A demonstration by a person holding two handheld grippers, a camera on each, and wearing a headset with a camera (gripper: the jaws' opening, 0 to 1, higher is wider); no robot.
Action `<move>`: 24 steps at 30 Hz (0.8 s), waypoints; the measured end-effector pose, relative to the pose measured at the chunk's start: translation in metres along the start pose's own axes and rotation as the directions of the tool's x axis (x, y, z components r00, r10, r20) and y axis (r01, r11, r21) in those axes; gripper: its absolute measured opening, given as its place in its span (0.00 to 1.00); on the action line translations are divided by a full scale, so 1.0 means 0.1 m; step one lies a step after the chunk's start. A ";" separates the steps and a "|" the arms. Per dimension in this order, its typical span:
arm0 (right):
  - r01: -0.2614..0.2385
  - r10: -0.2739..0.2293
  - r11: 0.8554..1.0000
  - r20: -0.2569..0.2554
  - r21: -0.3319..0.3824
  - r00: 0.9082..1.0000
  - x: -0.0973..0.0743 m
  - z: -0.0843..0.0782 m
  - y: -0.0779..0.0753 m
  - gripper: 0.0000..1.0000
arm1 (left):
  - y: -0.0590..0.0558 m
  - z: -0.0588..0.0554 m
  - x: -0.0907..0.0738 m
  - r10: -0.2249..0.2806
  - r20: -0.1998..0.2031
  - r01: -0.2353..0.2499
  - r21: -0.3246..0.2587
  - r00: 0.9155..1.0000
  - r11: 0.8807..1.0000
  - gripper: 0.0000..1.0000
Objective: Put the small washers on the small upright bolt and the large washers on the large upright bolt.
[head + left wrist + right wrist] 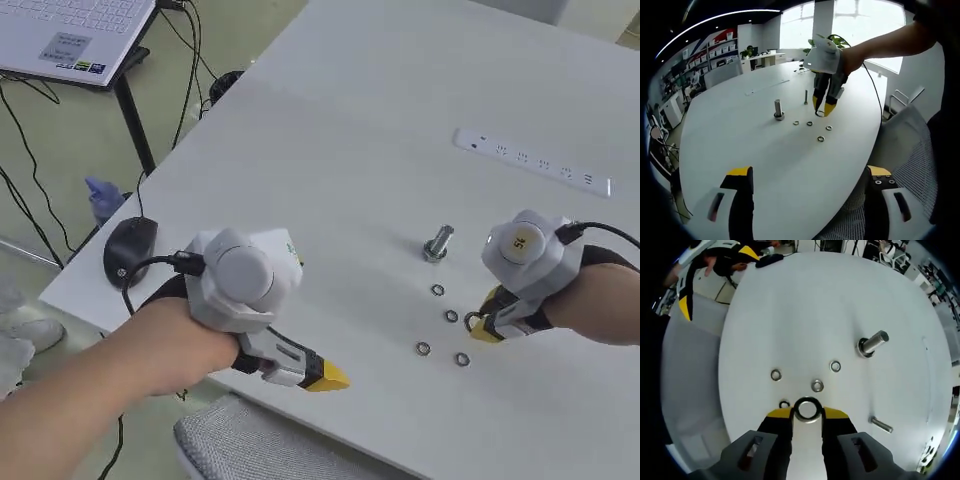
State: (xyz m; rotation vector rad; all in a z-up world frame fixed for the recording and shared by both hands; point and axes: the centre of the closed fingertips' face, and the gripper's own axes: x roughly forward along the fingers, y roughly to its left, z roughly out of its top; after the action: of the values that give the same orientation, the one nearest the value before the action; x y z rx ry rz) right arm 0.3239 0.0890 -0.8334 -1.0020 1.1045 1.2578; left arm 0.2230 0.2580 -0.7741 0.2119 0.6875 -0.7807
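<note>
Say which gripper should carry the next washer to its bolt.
Right. The right gripper holds a washer between its tips, close to the large bolt. The left gripper is open at the table edge, far from the loose washers.

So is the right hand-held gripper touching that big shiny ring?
Touching. The right gripper view shows the right hand-held gripper pinching the large silver metal washer between its yellow tips.
</note>
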 end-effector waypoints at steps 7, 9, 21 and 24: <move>0.005 -0.005 1.000 0.002 0.025 1.000 -0.08 -0.10 -0.02 0.21 | 0.02 0.01 -0.01 0.013 -0.002 -0.013 -0.006 1.000 1.000 0.93; 0.004 -0.004 1.000 0.004 0.029 1.000 -0.09 -0.12 -0.02 0.21 | 0.02 0.01 -0.02 0.017 -0.003 -0.017 -0.006 1.000 1.000 0.93; 0.013 -0.013 1.000 0.010 0.012 1.000 -0.17 0.01 -0.19 0.21 | 0.01 0.01 0.00 0.028 0.000 -0.028 -0.017 1.000 0.999 0.93; 0.018 -0.019 1.000 0.023 0.012 1.000 -0.23 0.11 -0.29 0.21 | 0.01 -0.02 0.00 0.027 -0.008 -0.027 -0.019 1.000 0.999 0.93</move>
State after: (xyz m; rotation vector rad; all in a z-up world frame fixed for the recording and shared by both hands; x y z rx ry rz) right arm 0.3541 0.0935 -0.8097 -0.9843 1.0817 1.2435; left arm 0.2229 0.2592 -0.7759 0.2068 0.6973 -0.7478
